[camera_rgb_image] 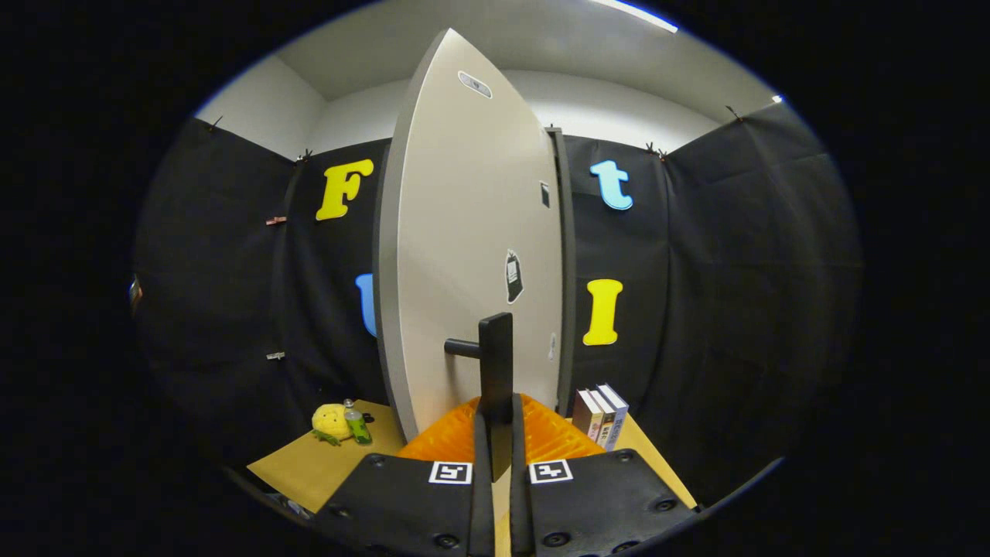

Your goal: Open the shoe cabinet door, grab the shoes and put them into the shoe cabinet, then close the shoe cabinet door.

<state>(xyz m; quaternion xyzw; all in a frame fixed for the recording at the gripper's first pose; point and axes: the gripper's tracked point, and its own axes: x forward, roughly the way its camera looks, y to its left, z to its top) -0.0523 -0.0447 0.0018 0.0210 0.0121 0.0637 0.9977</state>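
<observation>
Straight ahead of the gripper, at twelve o'clock, stands the shoe cabinet door, a tall pale grey panel swung partly open so its face angles toward the camera, its free edge at the eleven o'clock side and its hinged edge against a dark cabinet frame at one o'clock. A dark bar handle stands upright low on the door, joined to it by a short peg on its nine o'clock side. The lower end of this handle sits between the two fingers, which are drawn close together and appear to press on it from both sides. A few small dark stickers mark the door face above the handle.

Under the door and fingers lies a tan tabletop. At ten o'clock from the fingers, well apart, a yellow plush toy rests beside a small green bottle, the two touching or nearly so. At two o'clock, just beside the door's foot, three books stand upright together. The shoes cannot be made out.
</observation>
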